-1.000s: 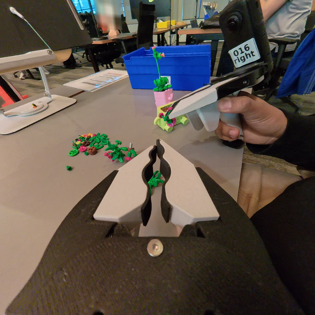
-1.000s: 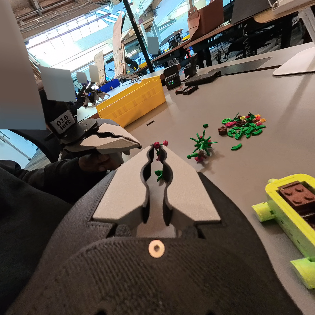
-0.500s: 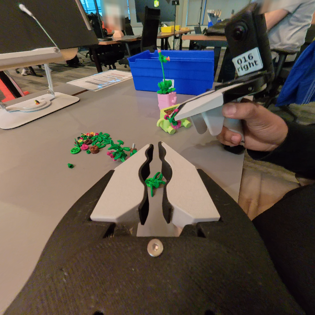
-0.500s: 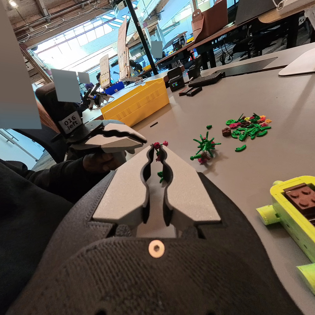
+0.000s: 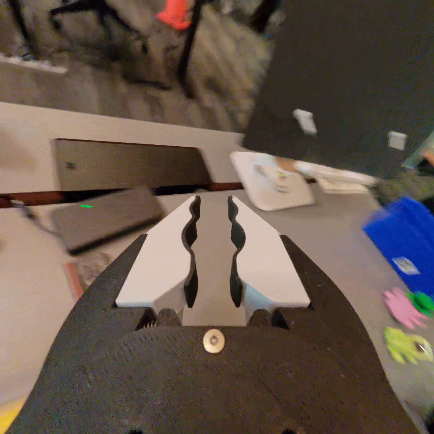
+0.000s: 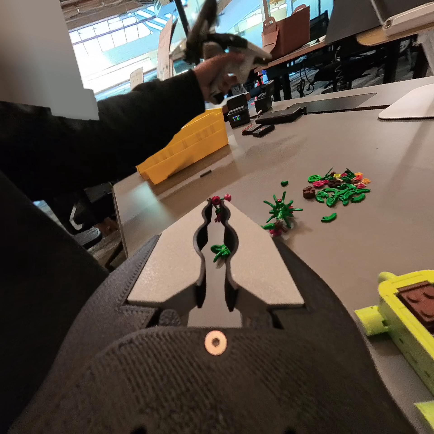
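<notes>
Between the fingers of the right gripper (image 6: 217, 202) sits a small toy flower stem (image 6: 219, 206), green with red blossoms at its far end and a leaf cluster nearer the palm; the jaws are closed together on it, holding it just above the grey table (image 6: 317, 150). Just right of the fingertips a spiky green plant piece (image 6: 280, 210) lies on the table, and farther right lies a scatter of loose bricks (image 6: 338, 186), green, brown, pink and orange. At the near right edge is a lime-yellow block base (image 6: 397, 312) with a brown plate on top. On the far left stands a yellow bin (image 6: 187, 143), with dark battery packs beyond it.

Up in the air over that bin, a hand (image 6: 217, 77) lifts the left gripper (image 5: 213, 199). Its own view is blurred: the jaws stand apart with nothing between them, pointing at a dark flat device (image 5: 105, 216) and a white stand base (image 5: 274, 187). A blue bin (image 5: 406, 239) shows at right.
</notes>
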{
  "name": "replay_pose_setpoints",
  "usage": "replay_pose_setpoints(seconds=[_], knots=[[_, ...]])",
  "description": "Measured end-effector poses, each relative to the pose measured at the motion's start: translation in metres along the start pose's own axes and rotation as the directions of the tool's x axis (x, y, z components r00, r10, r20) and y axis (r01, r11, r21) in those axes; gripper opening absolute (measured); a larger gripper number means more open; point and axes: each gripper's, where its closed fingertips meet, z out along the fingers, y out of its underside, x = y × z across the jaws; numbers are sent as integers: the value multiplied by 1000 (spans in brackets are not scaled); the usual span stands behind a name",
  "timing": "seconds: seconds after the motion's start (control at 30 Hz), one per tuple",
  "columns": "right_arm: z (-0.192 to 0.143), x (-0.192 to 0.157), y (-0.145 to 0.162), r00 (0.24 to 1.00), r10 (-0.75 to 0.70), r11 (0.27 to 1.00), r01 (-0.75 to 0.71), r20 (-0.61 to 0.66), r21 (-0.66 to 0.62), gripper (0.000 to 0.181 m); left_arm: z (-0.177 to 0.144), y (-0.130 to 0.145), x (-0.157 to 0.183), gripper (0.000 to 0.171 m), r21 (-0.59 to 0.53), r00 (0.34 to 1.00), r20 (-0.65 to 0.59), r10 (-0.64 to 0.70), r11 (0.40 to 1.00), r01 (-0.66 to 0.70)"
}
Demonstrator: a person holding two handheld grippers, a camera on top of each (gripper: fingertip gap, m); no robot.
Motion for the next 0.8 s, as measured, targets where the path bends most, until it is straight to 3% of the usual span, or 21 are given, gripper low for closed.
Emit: replay_pose_setpoints(seconds=[0.13,0.27,0.47,0.8], knots=[[-3,10,-10,999,9,998,-6,-46,69,4,58,-19,-124,24,-191,959,281,43,982,12],[4,22,-10,995,-3,999,8,-102,49,4,94,-5,-188,25,-360,910,382,158,933,-10],[17,40,-7,984,-61,998,57,-166,-30,4,117,2,-222,21,-421,872,450,192,907,18],[20,46,-11,986,-74,997,70,-151,-30,4,124,11,-214,19,-456,901,397,175,890,28]])
